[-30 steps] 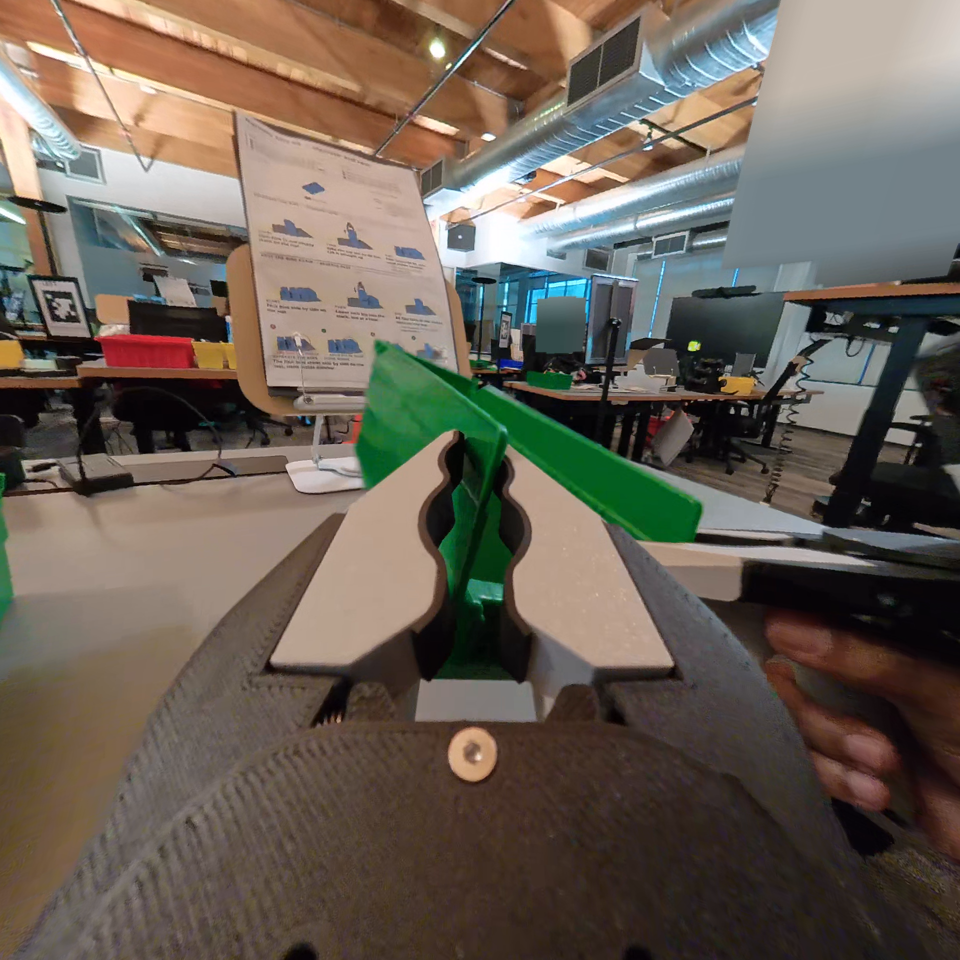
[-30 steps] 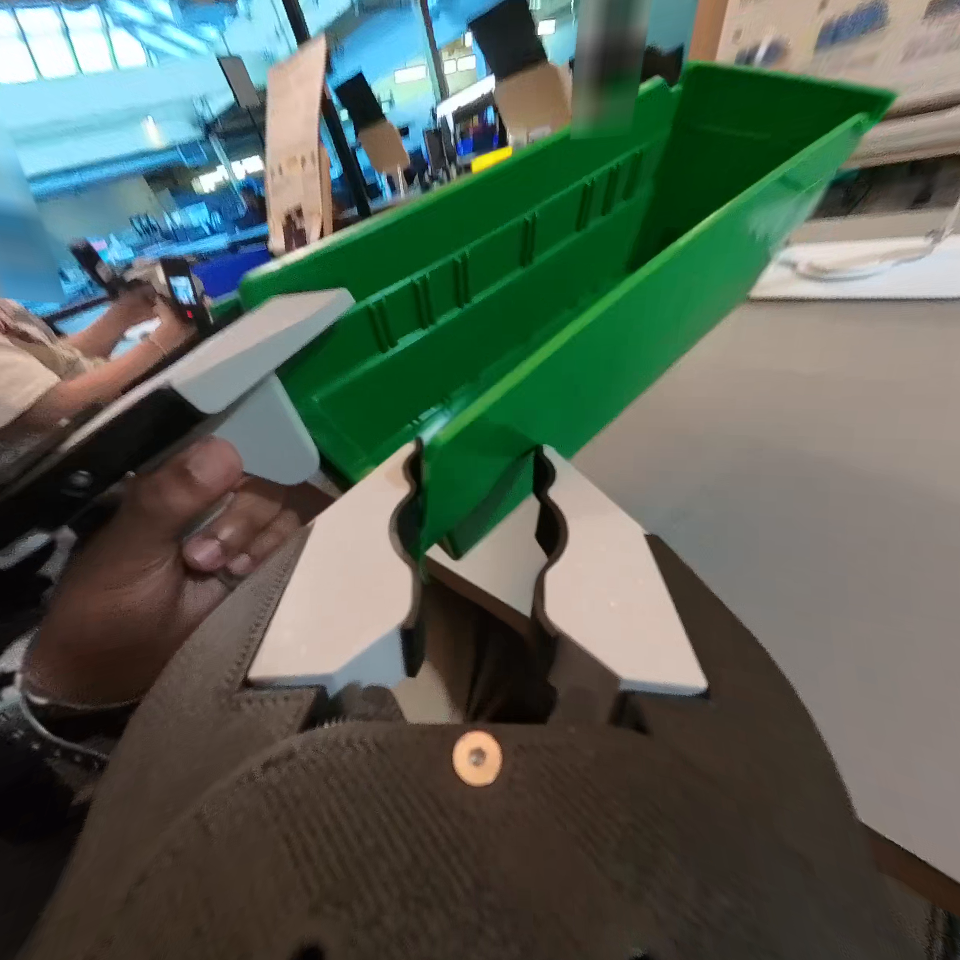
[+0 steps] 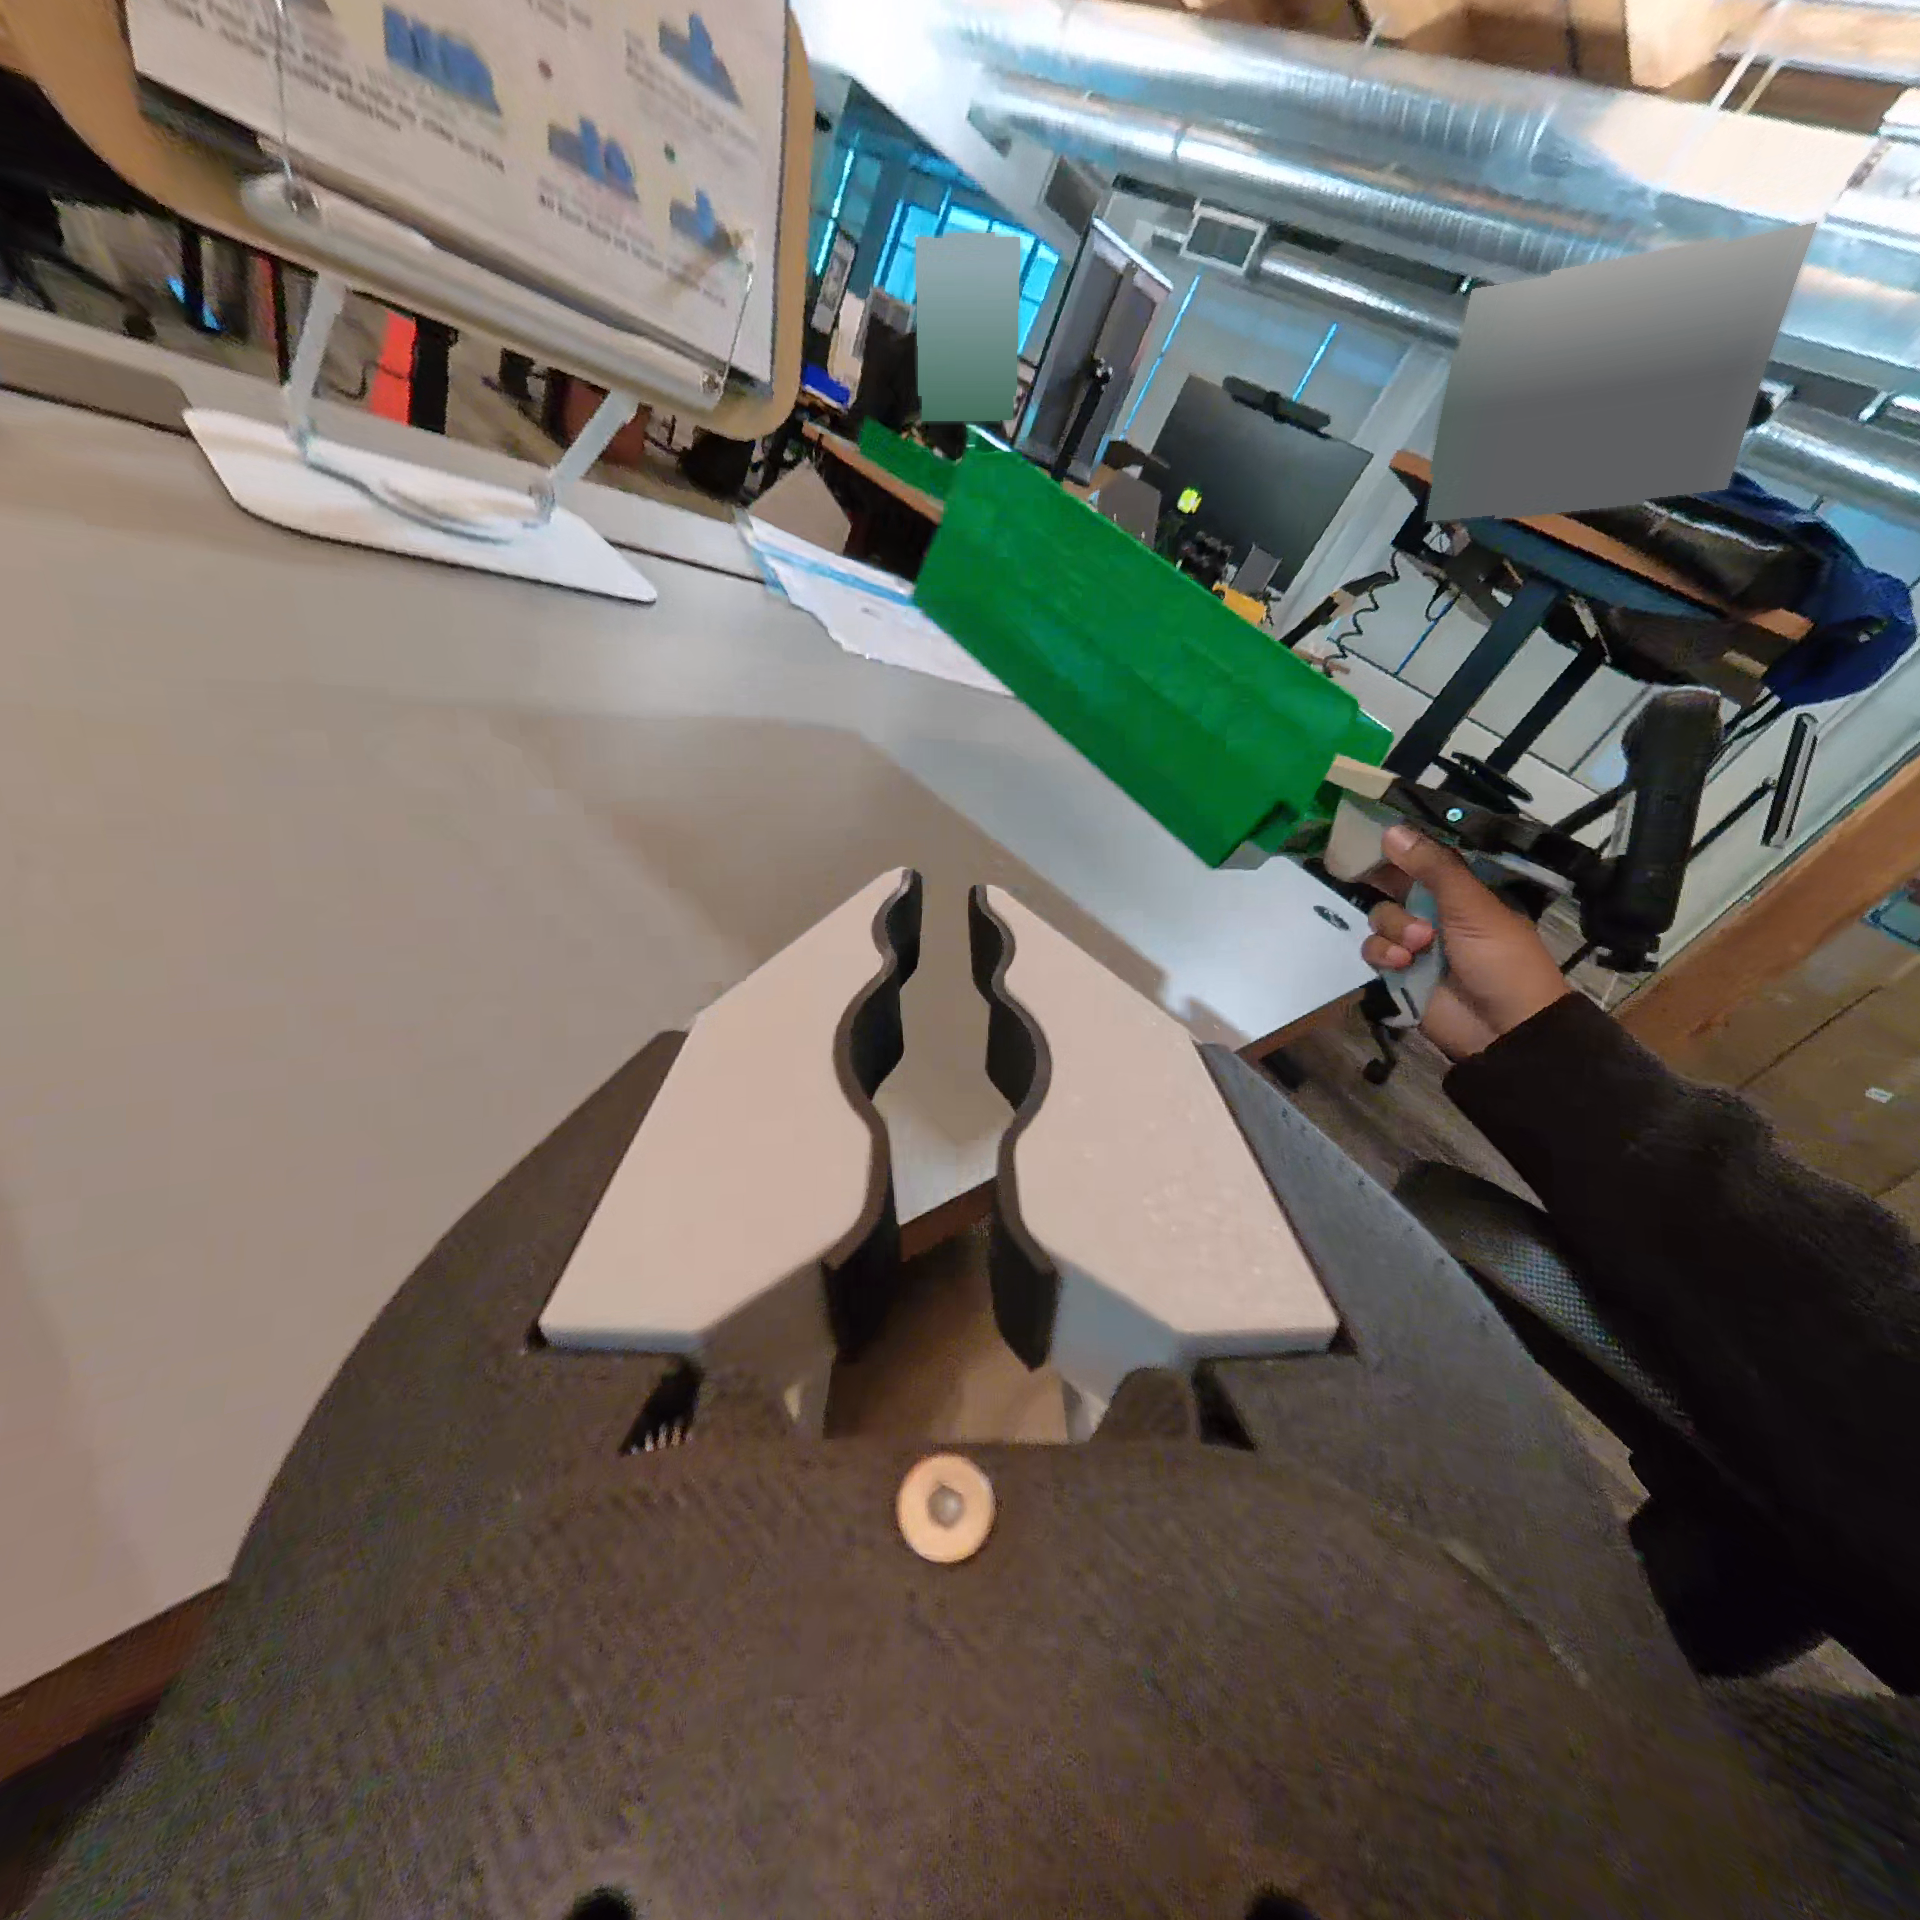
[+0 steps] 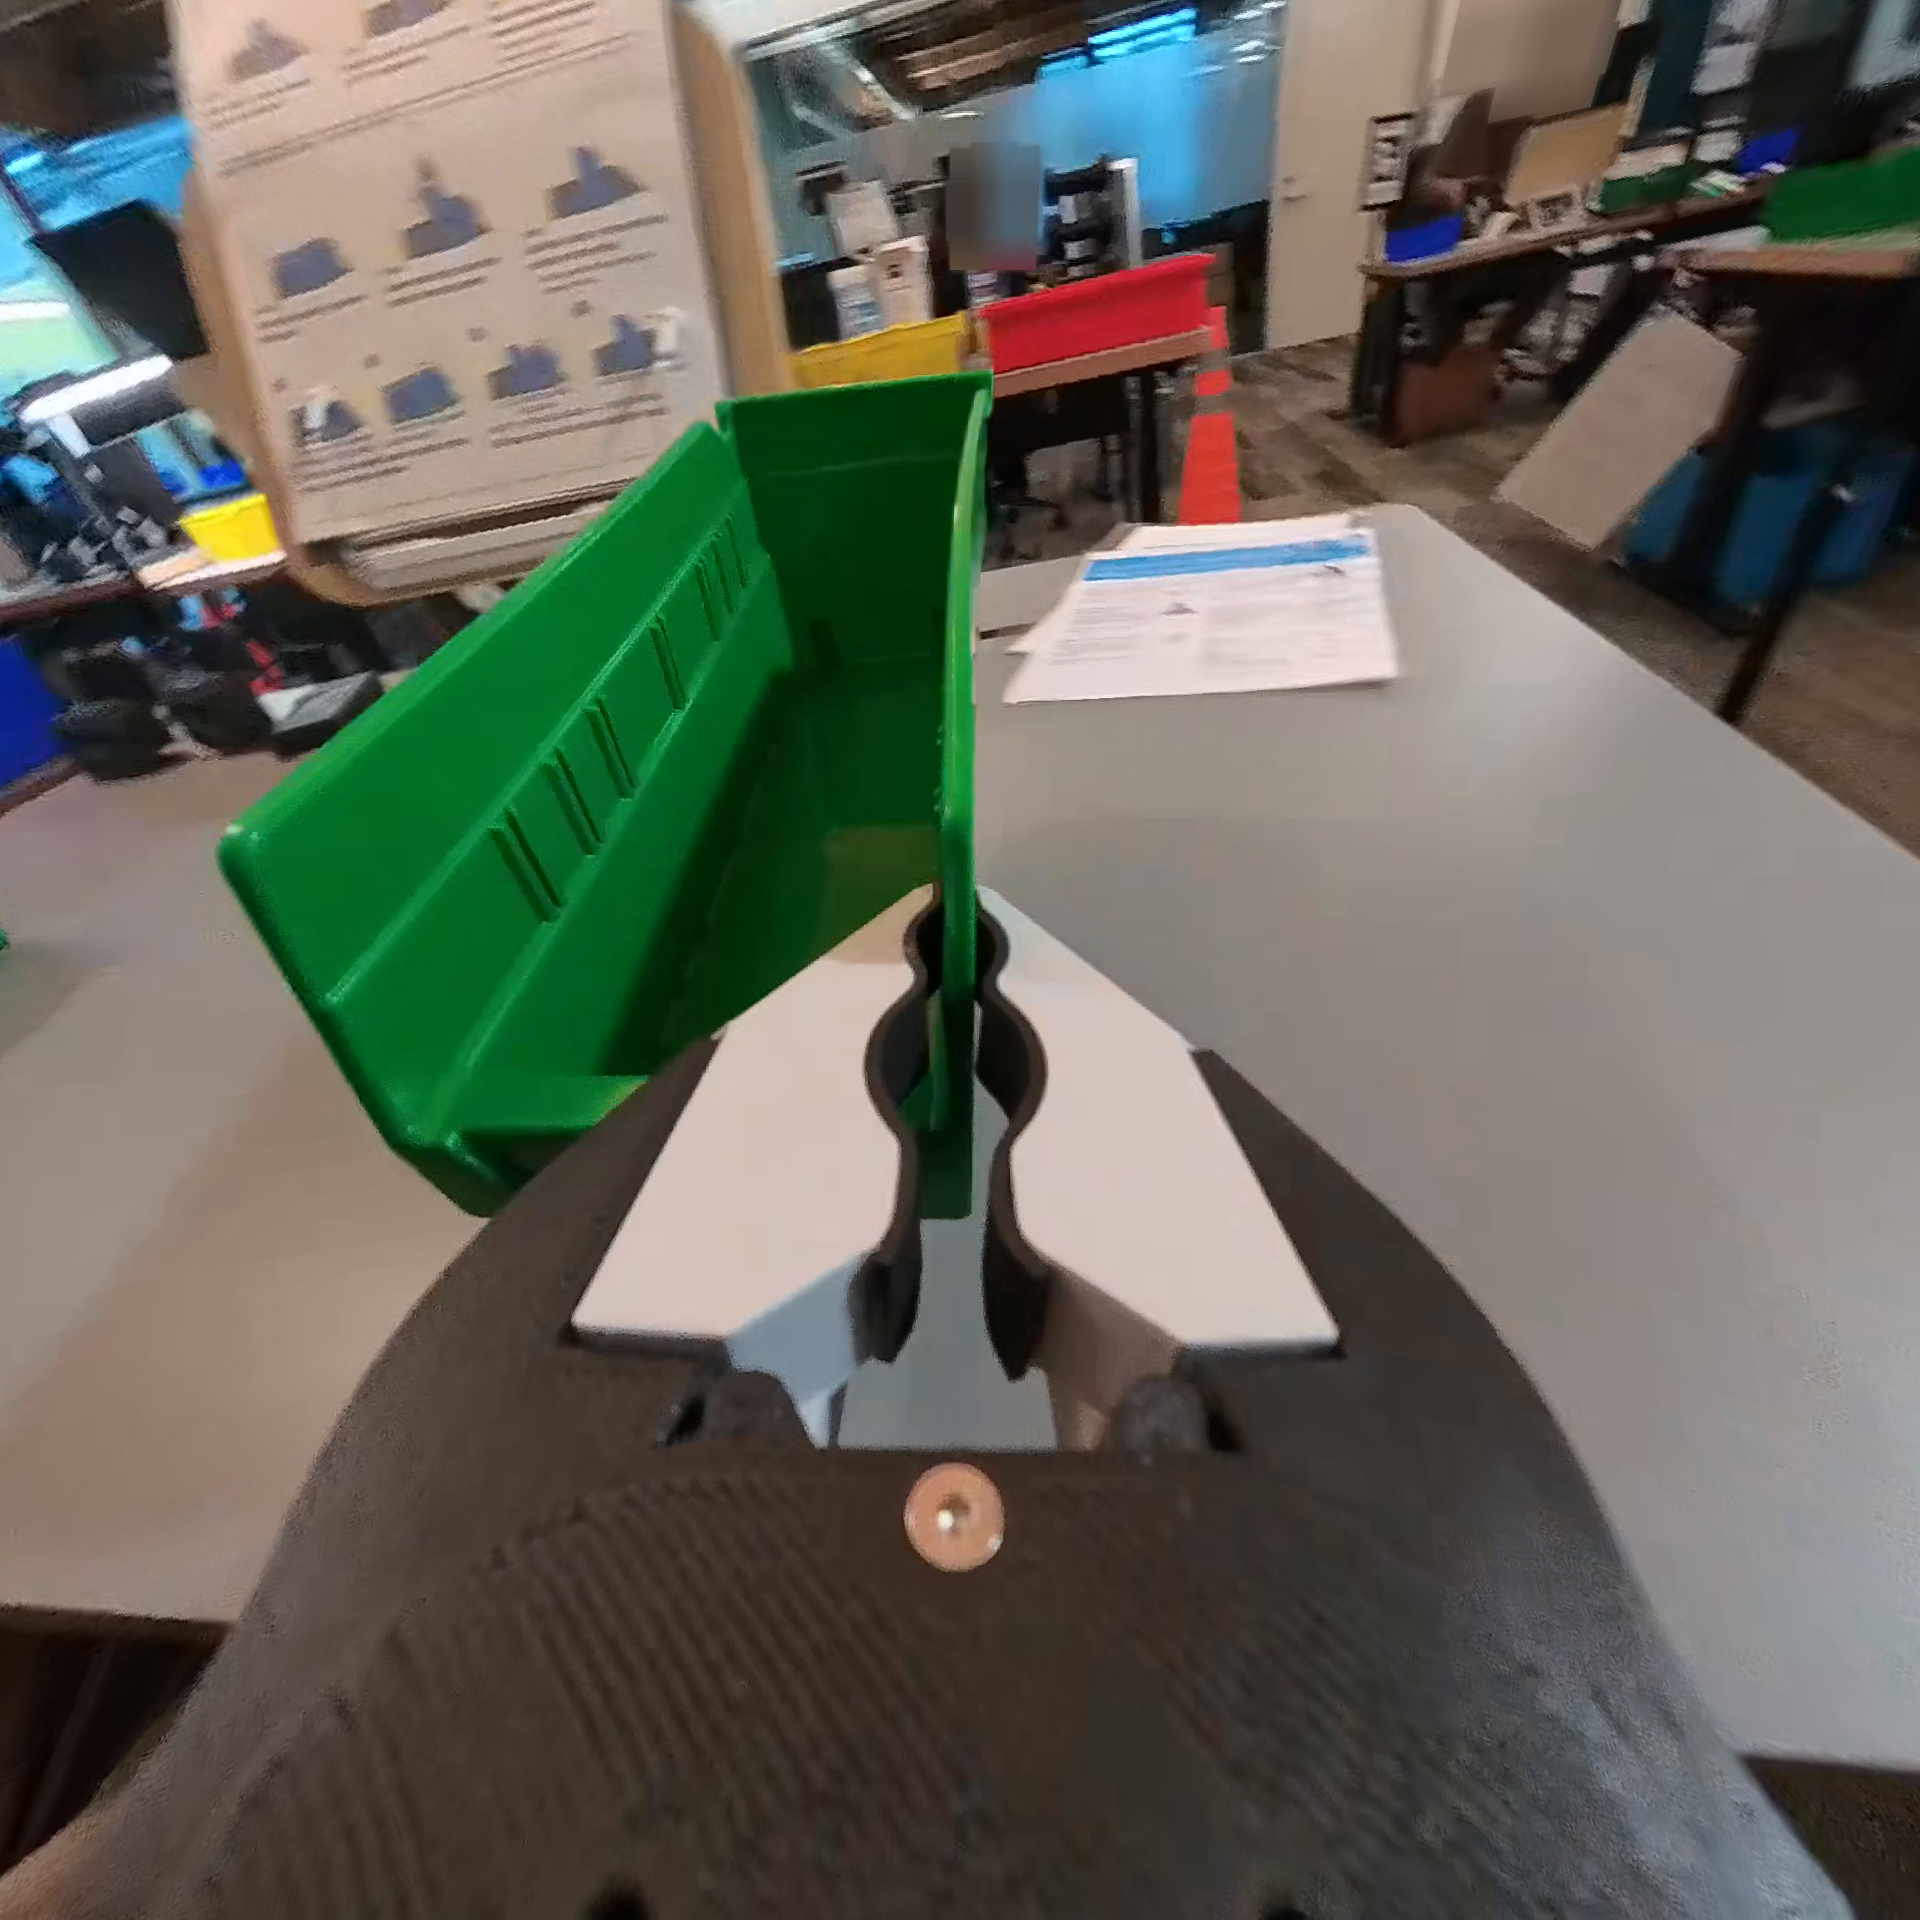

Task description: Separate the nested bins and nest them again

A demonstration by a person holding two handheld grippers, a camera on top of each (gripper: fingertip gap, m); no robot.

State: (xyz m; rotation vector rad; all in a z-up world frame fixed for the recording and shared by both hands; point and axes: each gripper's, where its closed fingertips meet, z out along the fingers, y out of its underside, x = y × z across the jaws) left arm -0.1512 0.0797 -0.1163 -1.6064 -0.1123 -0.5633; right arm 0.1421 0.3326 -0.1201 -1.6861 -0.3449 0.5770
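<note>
While one green bin is pinched by the right gripper mid-frame, nothing is held between the nearly closed left gripper, so separation seems done and nesting is left.

Left gripper has let go of the bin

A second ago both grippers pinched the green bin; now the left gripper is off it, fingers close together and empty over the table. The right gripper alone carries the bin by one side wall, swung off to the right, raised above the tabletop.

right tool clamping green bin wall, seemingly airborne
</note>
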